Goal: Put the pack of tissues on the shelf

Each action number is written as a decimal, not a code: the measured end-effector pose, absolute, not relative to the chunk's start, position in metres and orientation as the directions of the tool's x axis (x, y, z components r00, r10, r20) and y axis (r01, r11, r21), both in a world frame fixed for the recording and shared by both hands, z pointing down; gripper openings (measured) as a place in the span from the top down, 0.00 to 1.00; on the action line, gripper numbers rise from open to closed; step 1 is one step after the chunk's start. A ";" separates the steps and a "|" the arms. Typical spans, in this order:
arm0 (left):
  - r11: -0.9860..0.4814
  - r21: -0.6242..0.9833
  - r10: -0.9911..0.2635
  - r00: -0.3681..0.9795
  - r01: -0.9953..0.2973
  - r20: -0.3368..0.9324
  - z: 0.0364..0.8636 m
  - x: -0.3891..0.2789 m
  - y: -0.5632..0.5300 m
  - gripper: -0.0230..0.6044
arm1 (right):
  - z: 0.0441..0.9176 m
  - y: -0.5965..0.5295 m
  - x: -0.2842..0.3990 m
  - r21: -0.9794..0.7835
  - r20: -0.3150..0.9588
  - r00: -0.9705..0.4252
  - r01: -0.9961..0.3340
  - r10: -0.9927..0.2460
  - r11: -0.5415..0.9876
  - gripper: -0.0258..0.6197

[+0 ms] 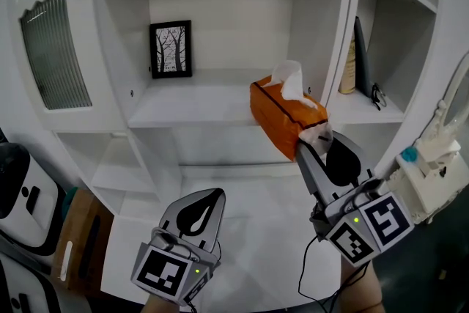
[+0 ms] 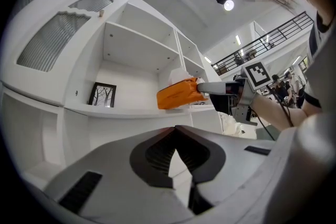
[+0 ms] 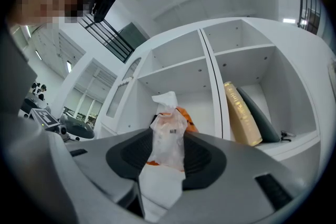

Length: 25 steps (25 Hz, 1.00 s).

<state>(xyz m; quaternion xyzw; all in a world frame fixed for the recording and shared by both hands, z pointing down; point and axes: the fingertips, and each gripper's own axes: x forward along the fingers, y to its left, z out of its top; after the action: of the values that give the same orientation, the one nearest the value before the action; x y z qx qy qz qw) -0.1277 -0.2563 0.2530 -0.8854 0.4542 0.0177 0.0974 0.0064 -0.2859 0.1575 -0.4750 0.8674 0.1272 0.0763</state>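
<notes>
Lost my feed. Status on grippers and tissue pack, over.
Right gripper shut on pack of tissues, pack tilted at shelf front edge. Left gripper shut, empty, low. Picture frame back left, not in the way.

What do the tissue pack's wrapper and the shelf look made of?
Pack of tissues: soft plastic film, orange, slightly glossy; its end crumples translucent, and a paper tissue sticks out. Shelf: smooth white board, satin, probably painted or laminated; core not visible.

pack of tissues (image 1: 282, 117): front right edge of shelf (image 1: 183, 112), in right claw (image 1: 314, 140)
picture frame (image 1: 171, 48): back left of shelf
books (image 1: 348, 68): next compartment, right
</notes>
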 end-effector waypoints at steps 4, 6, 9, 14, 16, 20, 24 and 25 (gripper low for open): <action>-0.562 -0.156 -0.805 0.580 -0.812 -0.123 0.253 -0.130 -0.260 0.93 | 0.158 -0.296 0.002 0.147 -0.247 -0.535 -0.845 -0.808 0.514 0.69; -0.566 -0.149 -0.806 0.583 -0.811 -0.106 0.255 -0.131 -0.261 0.93 | 0.159 -0.300 0.001 0.144 -0.244 -0.531 -0.848 -0.812 0.511 0.69; -0.566 -0.150 -0.805 0.583 -0.811 -0.111 0.255 -0.133 -0.263 0.93 | 0.160 -0.308 -0.001 0.142 -0.240 -0.526 -0.851 -0.816 0.506 0.68; -0.561 -0.153 -0.805 0.580 -0.813 -0.128 0.256 -0.139 -0.267 0.93 | 0.162 -0.318 -0.005 0.142 -0.229 -0.518 -0.855 -0.824 0.499 0.68; -0.563 -0.151 -0.804 0.581 -0.813 -0.129 0.258 -0.140 -0.268 0.93 | 0.163 -0.323 -0.006 0.143 -0.225 -0.513 -0.858 -0.828 0.493 0.68; -0.566 -0.142 -0.805 0.582 -0.812 -0.119 0.261 -0.144 -0.269 0.93 | 0.164 -0.333 -0.009 0.132 -0.218 -0.504 -0.864 -0.836 0.486 0.68; -0.568 -0.124 -0.808 0.580 -0.814 -0.106 0.265 -0.149 -0.271 0.93 | 0.164 -0.343 -0.012 0.120 -0.211 -0.498 -0.867 -0.841 0.483 0.68; -0.564 -0.129 -0.808 0.577 -0.816 -0.120 0.264 -0.151 -0.272 0.93 | 0.164 -0.346 -0.012 0.119 -0.209 -0.496 -0.868 -0.843 0.482 0.68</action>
<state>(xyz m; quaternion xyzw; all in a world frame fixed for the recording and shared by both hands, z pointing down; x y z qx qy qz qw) -0.1512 -0.2720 0.2638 -0.8840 0.4591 0.0234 0.0853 -0.0124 -0.3455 0.1643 -0.4981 0.8586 0.1047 0.0608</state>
